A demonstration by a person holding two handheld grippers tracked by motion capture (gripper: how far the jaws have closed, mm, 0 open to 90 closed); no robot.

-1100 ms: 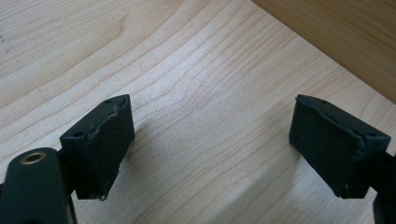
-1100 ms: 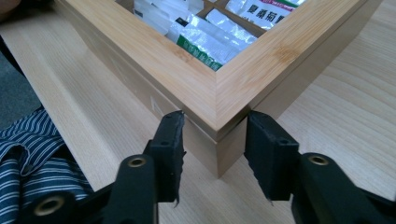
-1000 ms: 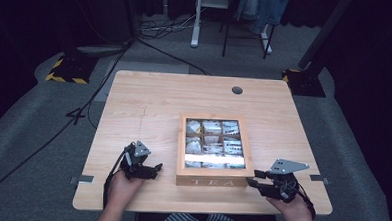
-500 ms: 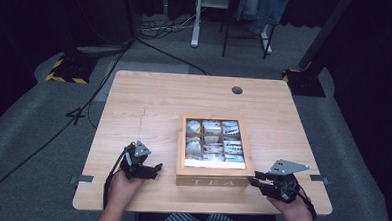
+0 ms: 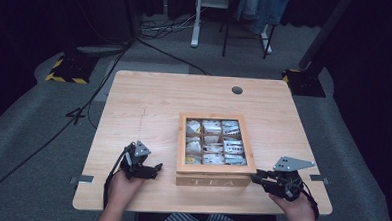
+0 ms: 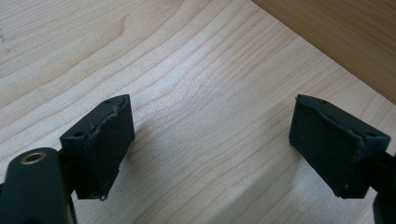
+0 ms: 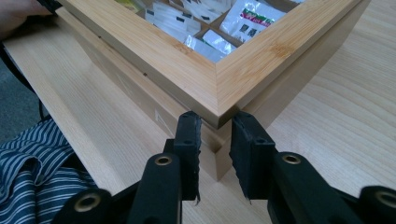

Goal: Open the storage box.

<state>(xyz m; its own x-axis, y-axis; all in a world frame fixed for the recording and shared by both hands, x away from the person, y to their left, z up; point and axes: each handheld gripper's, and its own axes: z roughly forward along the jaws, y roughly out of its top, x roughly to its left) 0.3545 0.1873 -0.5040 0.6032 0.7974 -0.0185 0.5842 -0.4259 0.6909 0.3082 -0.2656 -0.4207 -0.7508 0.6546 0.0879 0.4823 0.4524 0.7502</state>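
the right gripper (image 7: 215,140) had its jaws closing around the near corner of the tea box (image 7: 243,60), while the left gripper (image 6: 212,149) had its jaws wide apart over the tabletop (image 6: 196,70).

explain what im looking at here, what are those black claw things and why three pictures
A person sits at a wooden table and holds a hand-operated, two-jaw gripper in each hand. The high view looks down from above. The other two pictures come from small cameras riding on each gripper, looking along its black jaws.

On the table stands a wooden tea box with a glass-paned lid, tea bags sorted in compartments inside.

The left gripper rests near the box's left, jaws wide open over bare wood, holding nothing. The right gripper sits at the box's near right corner; its jaws have just been closing around the corner of the lid, but gaps show, so it isn't gripped yet.
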